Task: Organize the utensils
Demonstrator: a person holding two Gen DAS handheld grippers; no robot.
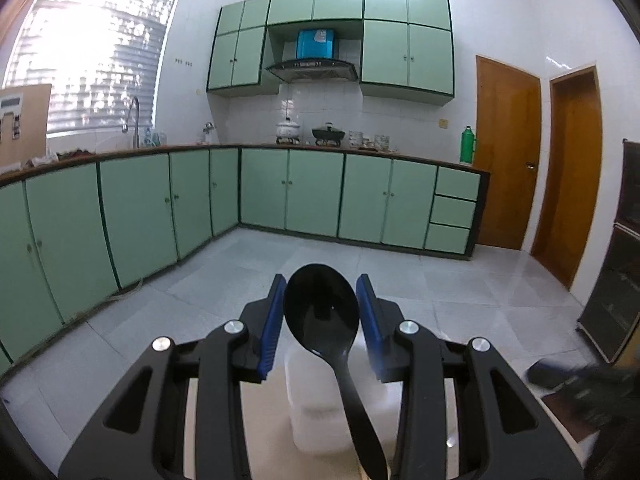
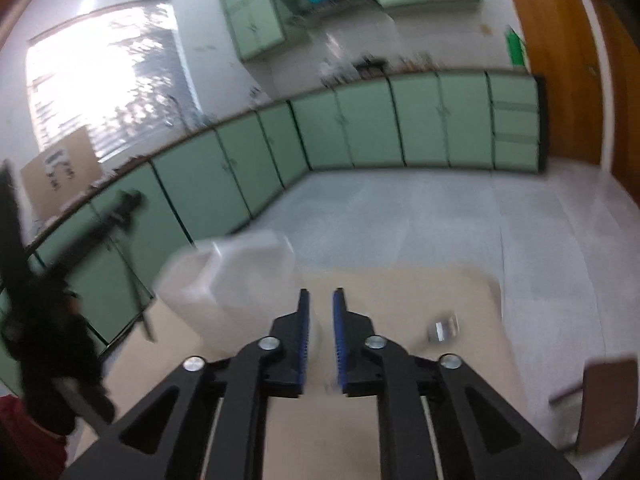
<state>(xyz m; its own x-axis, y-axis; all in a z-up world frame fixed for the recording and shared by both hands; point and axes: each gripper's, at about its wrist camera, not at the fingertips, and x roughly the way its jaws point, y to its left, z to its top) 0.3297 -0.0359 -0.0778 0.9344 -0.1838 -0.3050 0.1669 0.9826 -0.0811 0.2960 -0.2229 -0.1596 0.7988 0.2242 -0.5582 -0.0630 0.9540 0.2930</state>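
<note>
Left claw [image 1: 322,316] clamped on white container [image 1: 320,408], black spoon [image 1: 322,312] standing inside, raised off the counter [image 2: 400,300]. Keep upright, lower gently. Right claw [image 2: 320,336] narrowly apart, empty; steady the container's side, avoid the small metal piece [image 2: 442,330].

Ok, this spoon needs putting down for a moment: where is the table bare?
Bare table lies ahead of the right gripper, between the translucent container on the left and the small metal piece on the right, and on to the far edge. Around the container it is crowded.
</note>
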